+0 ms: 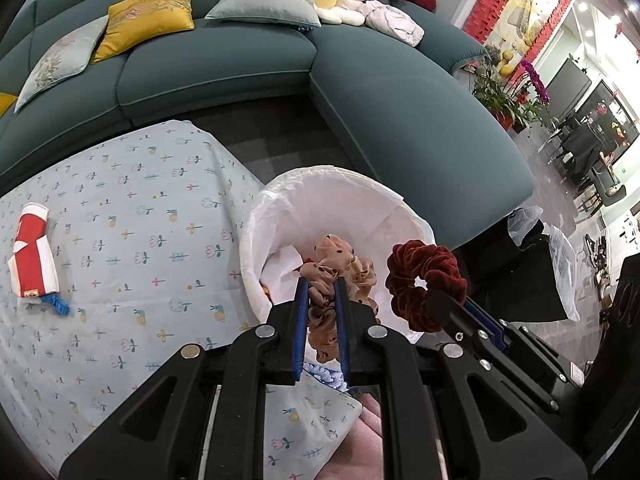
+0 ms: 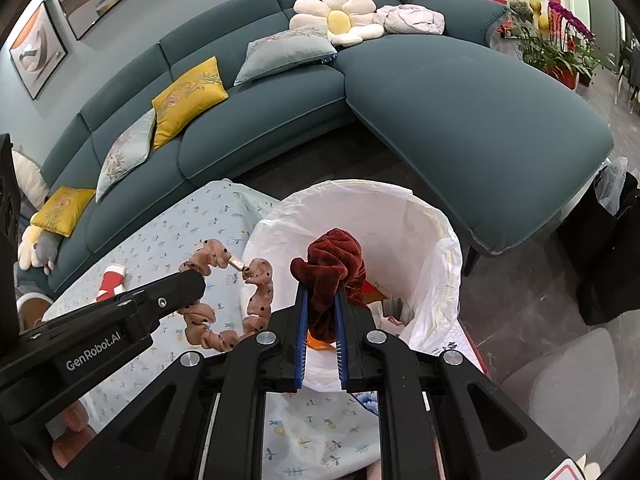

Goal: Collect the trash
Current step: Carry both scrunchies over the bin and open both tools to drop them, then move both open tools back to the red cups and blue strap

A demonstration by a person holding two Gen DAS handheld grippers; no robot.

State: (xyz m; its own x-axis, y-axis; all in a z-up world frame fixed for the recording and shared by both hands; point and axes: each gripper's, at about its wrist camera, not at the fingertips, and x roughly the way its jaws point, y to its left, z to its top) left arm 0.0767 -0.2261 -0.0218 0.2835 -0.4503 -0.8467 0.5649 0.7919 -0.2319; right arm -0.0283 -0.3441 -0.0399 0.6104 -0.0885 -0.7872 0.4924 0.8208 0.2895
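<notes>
My left gripper (image 1: 321, 280) is shut on a beige polka-dot scrunchie (image 1: 340, 258), which hangs over the near rim of a trash bin (image 1: 360, 208) lined with a white bag. Just to its right, my right gripper (image 1: 440, 300) is shut on a dark red velvet scrunchie (image 1: 424, 280). In the right wrist view the right gripper (image 2: 321, 284) holds the red scrunchie (image 2: 336, 260) above the bin's (image 2: 400, 220) opening. The left gripper (image 2: 196, 280) comes in from the left with the beige scrunchie (image 2: 260, 292) dangling beside the bin's left rim. Some scraps (image 2: 394, 306) lie at the bottom of the bin.
A crushed red and white cup (image 1: 32, 256) and a blue scrap (image 1: 58, 304) lie on the table's flower-print cloth (image 1: 140, 220) to the left. A teal corner sofa (image 1: 400, 120) wraps behind the bin. A black bin (image 2: 612, 248) and a grey seat (image 2: 560, 380) stand on the right.
</notes>
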